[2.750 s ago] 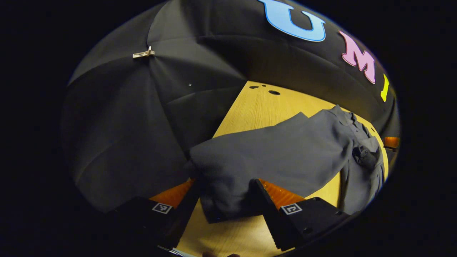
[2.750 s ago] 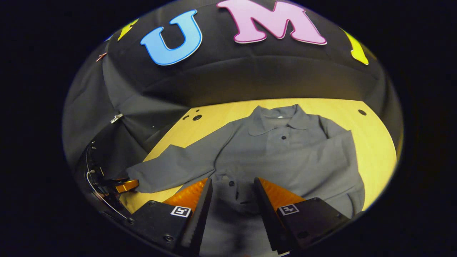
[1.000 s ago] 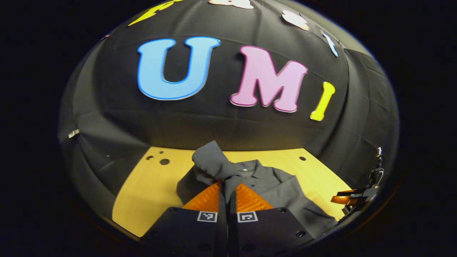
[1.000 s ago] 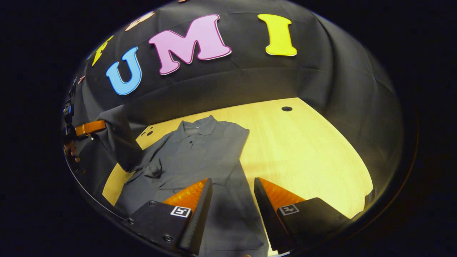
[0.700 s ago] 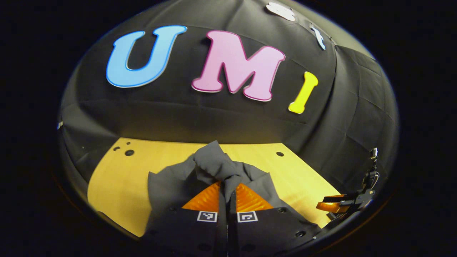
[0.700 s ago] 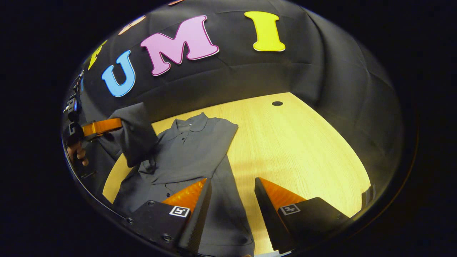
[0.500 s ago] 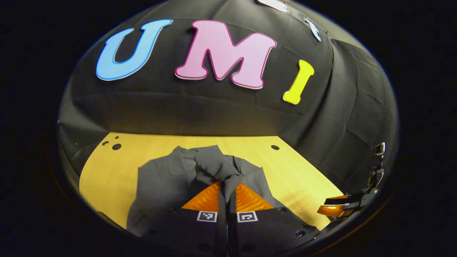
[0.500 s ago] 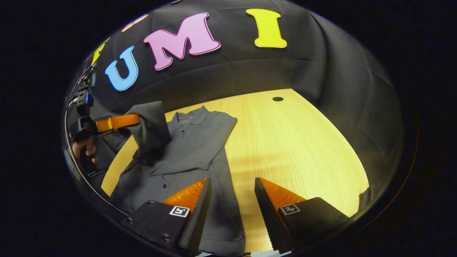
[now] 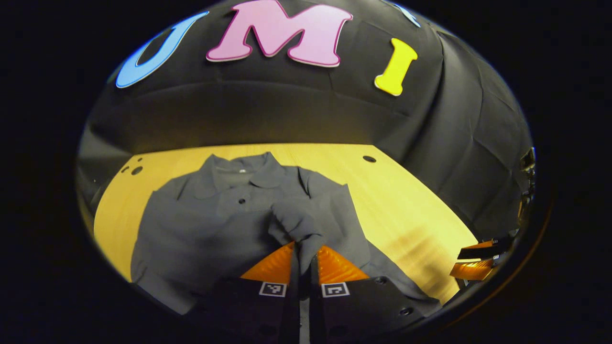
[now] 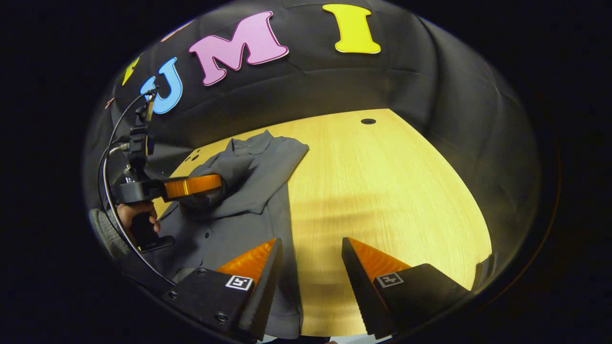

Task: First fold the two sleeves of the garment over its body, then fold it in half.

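Grippers: two. Left gripper (image 9: 304,253) pinched closed on one sleeve (image 9: 297,220), held over the body of the one shirt (image 9: 201,224). Right gripper (image 10: 310,248) spread, holding nothing. Wooden table (image 10: 382,191); black cloth wall (image 10: 334,91) beyond.

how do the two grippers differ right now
The left gripper is shut on the sleeve; the right gripper is open and holds nothing. The left gripper sits over the shirt's body; the right gripper is over the shirt's edge and bare table. Both point toward the booth wall.
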The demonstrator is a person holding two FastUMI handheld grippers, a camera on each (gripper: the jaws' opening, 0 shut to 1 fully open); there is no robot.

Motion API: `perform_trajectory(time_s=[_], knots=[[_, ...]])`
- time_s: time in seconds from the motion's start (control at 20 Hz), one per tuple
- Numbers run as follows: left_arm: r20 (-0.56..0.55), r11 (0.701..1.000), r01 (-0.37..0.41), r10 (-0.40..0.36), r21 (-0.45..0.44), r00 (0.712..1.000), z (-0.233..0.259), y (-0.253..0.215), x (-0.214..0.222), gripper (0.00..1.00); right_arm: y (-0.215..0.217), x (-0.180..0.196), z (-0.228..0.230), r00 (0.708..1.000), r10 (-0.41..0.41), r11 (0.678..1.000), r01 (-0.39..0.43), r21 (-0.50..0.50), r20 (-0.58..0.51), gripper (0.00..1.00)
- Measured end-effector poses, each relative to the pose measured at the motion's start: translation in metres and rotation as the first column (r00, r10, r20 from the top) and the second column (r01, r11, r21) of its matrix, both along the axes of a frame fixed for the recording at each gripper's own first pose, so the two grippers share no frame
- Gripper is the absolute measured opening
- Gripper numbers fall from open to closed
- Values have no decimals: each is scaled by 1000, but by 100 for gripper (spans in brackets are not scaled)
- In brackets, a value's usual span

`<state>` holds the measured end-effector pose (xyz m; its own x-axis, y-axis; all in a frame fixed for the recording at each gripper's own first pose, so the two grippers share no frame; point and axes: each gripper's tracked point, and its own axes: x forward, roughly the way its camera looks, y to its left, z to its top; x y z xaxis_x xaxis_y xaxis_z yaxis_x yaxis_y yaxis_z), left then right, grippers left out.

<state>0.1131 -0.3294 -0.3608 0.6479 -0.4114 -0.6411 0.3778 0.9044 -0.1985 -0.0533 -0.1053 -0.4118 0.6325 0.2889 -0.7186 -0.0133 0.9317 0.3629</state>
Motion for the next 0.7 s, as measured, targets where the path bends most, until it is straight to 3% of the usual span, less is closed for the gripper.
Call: perform_trajectory(time_s=[0.15,0.3,0.4,0.45,0.55,0.65,0.7], knots=[[-43,999,0,-2,-43,999,-13,-17,-5,18,-5,-3,-4,1000,14,1000,-14,-5,-10,78],[-58,995,20,-25,-99,998,-11,-28,-13,48,-8,-6,-6,999,27,1000,-27,-12,-18,78],[-64,983,44,-57,-180,996,-1,-42,-22,43,-9,-8,-7,999,27,1000,-27,-11,-20,78],[-62,972,56,-72,-227,995,8,-48,-28,58,-9,-8,-8,999,26,1000,-26,-9,-22,78],[-39,955,79,-94,-285,995,28,-54,-34,60,-5,-11,-7,999,30,1000,-30,-7,-22,78],[3,950,97,-101,-297,995,47,-47,-44,77,0,-15,-3,999,36,999,-36,4,-22,78],[26,952,106,-103,-289,994,54,-41,-50,78,3,-18,-2,999,40,999,-40,6,-22,78]])
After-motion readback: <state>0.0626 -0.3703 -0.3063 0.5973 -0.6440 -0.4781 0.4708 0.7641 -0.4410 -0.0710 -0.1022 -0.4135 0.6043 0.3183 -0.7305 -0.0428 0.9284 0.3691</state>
